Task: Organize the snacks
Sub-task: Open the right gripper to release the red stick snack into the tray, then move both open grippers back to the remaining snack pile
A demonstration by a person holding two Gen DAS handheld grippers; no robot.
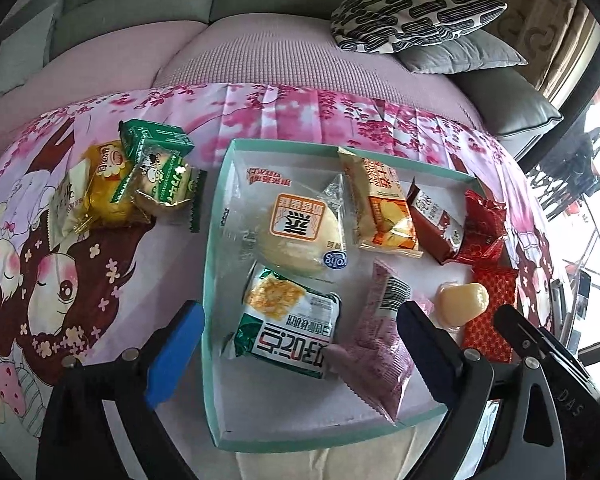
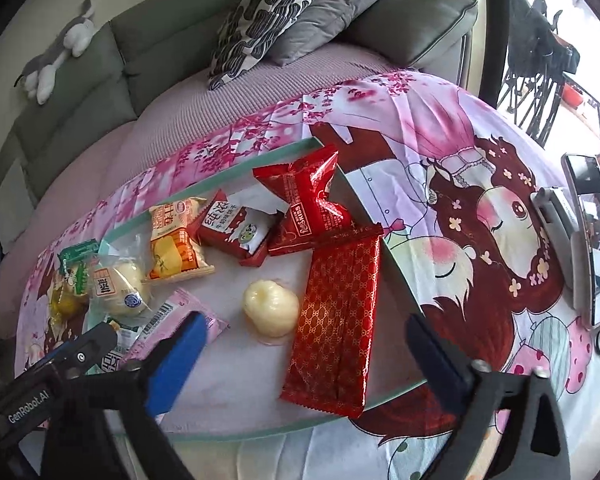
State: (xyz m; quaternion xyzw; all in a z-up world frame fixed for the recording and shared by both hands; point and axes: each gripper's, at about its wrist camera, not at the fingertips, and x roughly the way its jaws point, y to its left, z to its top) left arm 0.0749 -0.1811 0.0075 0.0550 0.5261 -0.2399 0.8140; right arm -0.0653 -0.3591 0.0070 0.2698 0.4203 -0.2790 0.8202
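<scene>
Left wrist view: the tray (image 1: 216, 264) on the pink cloth (image 1: 284, 120) already holds most of the snacks: a bun (image 1: 300, 232), a green cracker pack (image 1: 288, 320), a purple packet (image 1: 376, 344), an orange pack (image 1: 384, 208) and several red wrappers. A small pile of snacks (image 1: 140, 184) lies outside, left of the tray, so the job looks largely done but not finished. The left gripper (image 1: 300, 344) hangs spread wide above the green pack, grasping nothing.

Right wrist view: the right gripper (image 2: 304, 344) is likewise released and empty, over the long red packet (image 2: 336, 320) and a pale jelly cup (image 2: 272, 308) inside the tray.
</scene>
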